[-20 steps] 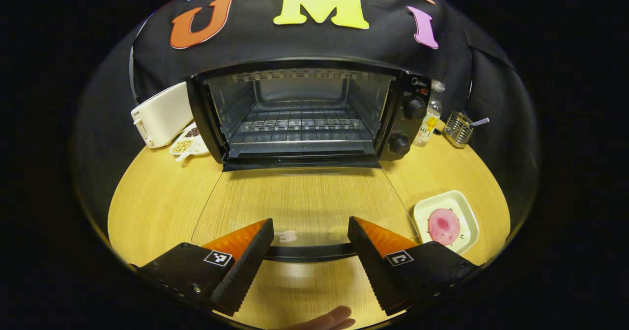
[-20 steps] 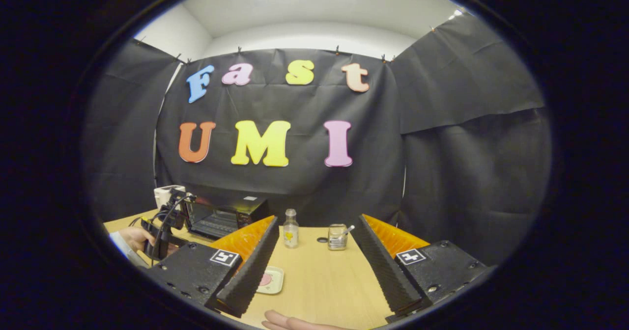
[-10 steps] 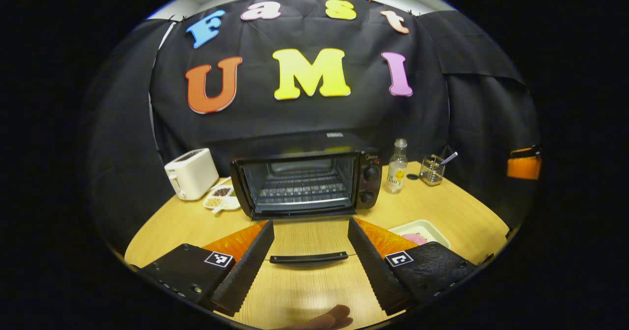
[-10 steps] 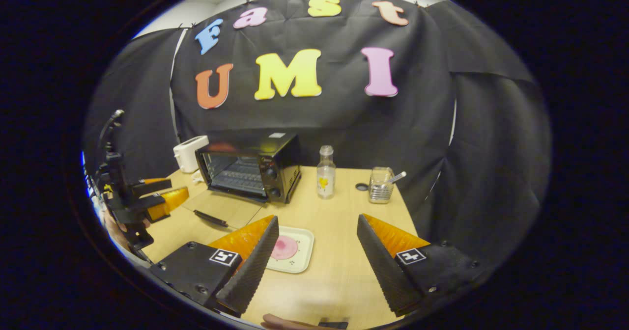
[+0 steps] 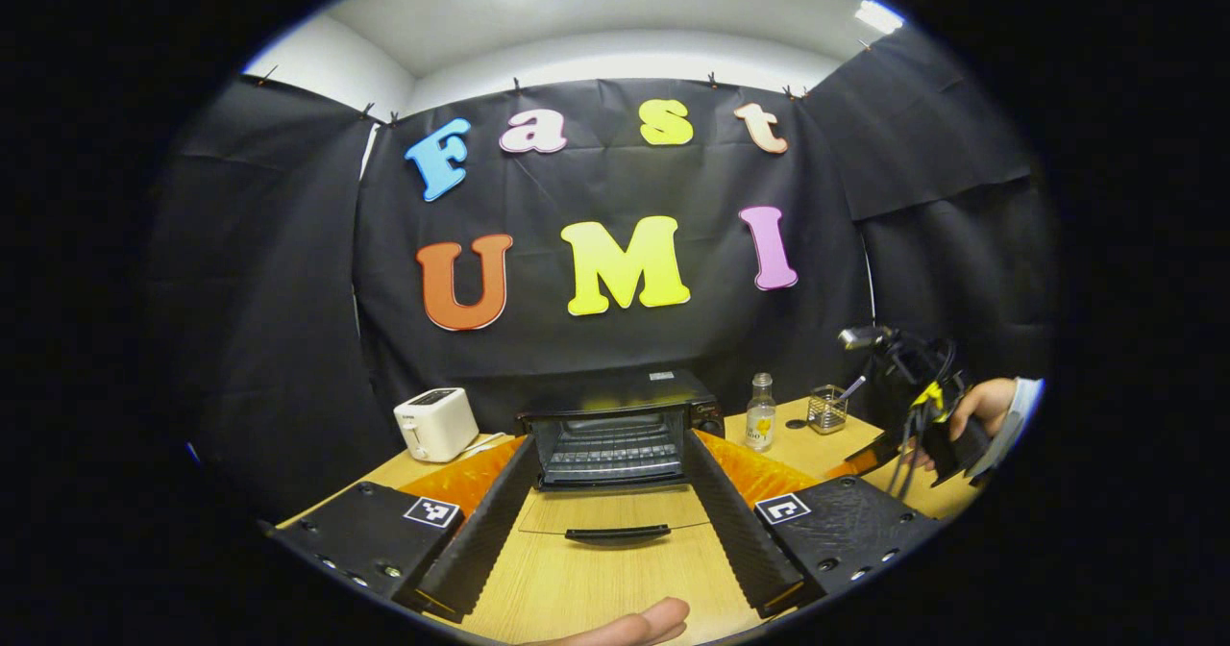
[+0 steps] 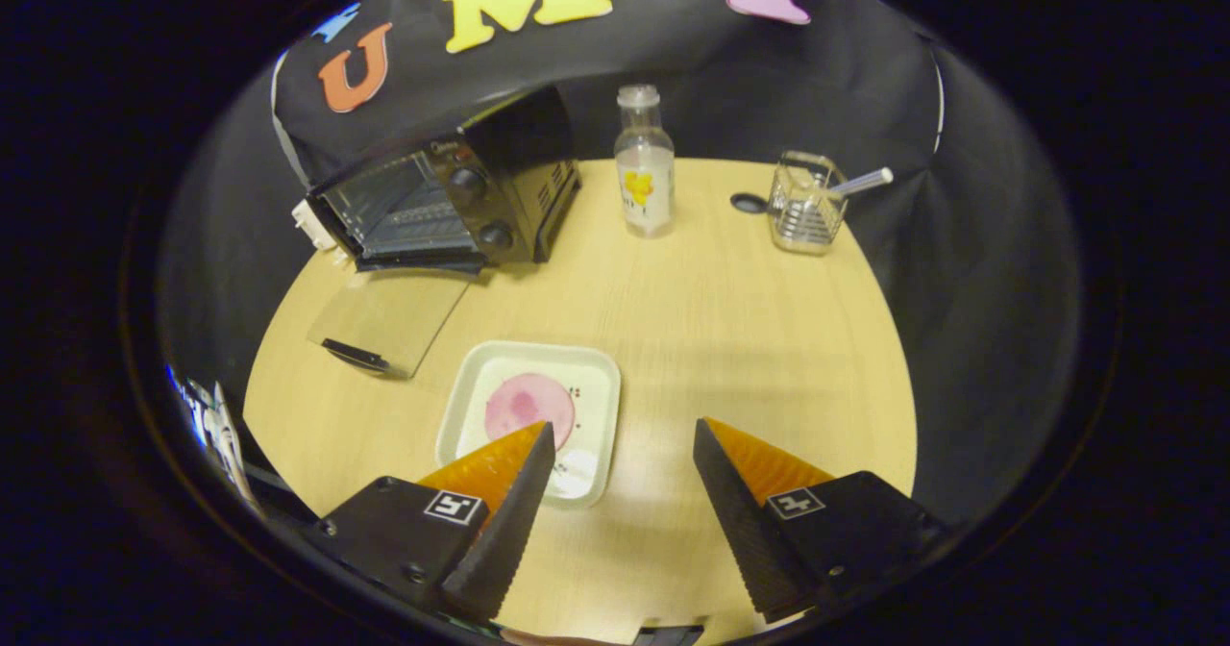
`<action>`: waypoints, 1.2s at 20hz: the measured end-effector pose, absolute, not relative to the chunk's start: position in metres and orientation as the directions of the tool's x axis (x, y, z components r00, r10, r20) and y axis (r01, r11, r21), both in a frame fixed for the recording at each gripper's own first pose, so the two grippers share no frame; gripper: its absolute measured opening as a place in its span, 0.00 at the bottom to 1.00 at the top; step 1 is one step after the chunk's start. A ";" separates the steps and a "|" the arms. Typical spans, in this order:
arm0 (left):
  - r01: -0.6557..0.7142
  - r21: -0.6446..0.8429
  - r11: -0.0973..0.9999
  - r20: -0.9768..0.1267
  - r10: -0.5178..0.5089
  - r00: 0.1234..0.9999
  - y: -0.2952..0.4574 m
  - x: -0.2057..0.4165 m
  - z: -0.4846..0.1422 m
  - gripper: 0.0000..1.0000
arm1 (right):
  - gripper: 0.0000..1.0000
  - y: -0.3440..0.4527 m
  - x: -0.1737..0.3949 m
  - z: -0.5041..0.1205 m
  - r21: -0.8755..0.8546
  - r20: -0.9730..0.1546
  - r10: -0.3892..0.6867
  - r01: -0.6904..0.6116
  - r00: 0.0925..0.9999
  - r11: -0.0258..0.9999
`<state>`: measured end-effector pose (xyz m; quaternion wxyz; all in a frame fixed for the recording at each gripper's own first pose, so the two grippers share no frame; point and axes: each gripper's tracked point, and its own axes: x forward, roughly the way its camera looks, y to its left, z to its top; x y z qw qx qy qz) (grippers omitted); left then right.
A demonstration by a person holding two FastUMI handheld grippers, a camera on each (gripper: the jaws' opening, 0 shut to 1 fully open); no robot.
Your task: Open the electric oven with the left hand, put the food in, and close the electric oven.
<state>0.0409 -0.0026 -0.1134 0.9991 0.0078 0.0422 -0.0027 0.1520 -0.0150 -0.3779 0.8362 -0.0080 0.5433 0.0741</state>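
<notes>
We see the plate (image 6: 461,406) with its near corner hidden behind a finger (image 6: 500,511) of the right gripper (image 6: 620,492) | food (image 6: 528,406) partly covered by that fingertip | toaster (image 6: 306,221) mostly hidden behind the oven (image 6: 452,194) | bottle (image 5: 760,413) label too small to tell | a fingertip (image 5: 634,625) cut off at the bottom edge.

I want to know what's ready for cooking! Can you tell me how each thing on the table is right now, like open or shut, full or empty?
Oven: open, rack inside bare.
Oven door: folded down flat over the table.
Tray: on the table, pink food on it.
Bottle: upright, cap on.
Wire holder: upright, a utensil inside.
Toaster: upright, beside the oven.
Left hand-held gripper: open, holding nothing.
Right hand-held gripper: open, above the tray's edge.
</notes>
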 end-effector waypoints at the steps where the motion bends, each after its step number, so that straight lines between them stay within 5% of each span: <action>1: 0.004 0.001 1.000 -0.081 -0.004 0.997 0.000 0.033 -0.111 0.96 | 0.86 -0.014 0.154 -0.390 0.081 -0.923 0.121 -0.123 0.364 0.989; 9: 0.000 -0.008 1.000 -0.079 -0.001 0.997 0.017 0.015 -0.105 0.96 | 0.48 0.012 0.147 -0.443 0.185 -0.973 0.196 -0.097 0.119 0.978; 12: -0.009 -0.012 1.000 -0.094 0.008 0.996 0.018 0.016 -0.107 0.96 | 0.05 0.010 0.149 -0.448 0.218 -0.972 0.224 -0.079 0.076 0.973; 24: -0.017 -0.031 0.999 -0.091 0.014 0.996 0.018 0.009 -0.092 0.96 | 0.02 0.002 0.142 -0.445 0.406 -0.913 0.395 0.113 0.105 0.907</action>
